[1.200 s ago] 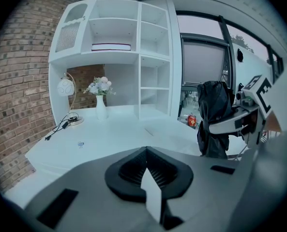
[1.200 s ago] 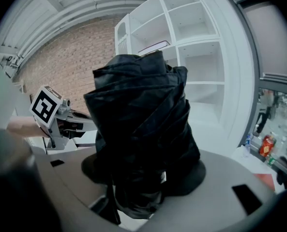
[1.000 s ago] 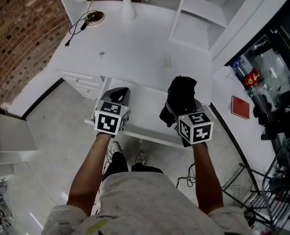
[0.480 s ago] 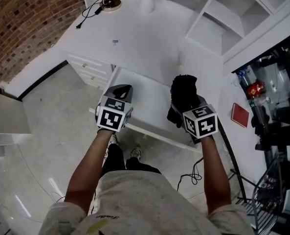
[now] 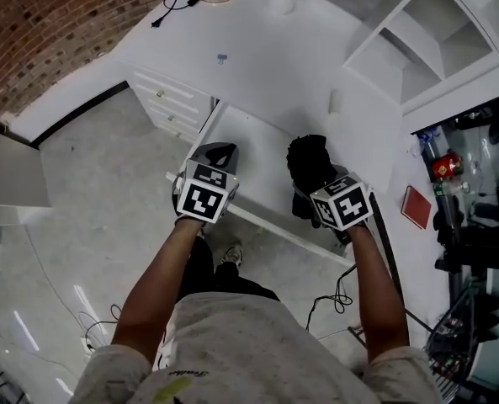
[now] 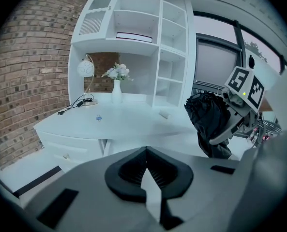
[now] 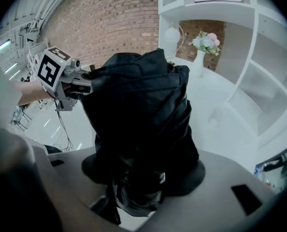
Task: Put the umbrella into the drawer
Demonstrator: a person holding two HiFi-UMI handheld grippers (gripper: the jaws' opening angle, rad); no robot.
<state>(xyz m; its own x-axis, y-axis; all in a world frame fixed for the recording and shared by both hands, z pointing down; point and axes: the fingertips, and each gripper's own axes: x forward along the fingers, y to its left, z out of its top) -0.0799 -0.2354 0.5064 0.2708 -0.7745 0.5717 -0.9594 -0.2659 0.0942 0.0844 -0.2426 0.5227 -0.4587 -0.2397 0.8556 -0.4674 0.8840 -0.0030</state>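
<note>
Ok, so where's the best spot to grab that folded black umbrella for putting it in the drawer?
Across the bunched body near one end, pinching its narrow width from above. The umbrella is a short, soft bundle; the right hand-held gripper clamps it this way, leaving its length free to lay into the open drawer.

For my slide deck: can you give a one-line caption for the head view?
Right gripper holds a folded black umbrella at the open white desk drawer.

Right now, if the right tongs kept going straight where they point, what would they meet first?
The right tongs grip the umbrella, whose far end would likely meet the open drawer floor first; depth is unclear.
</note>
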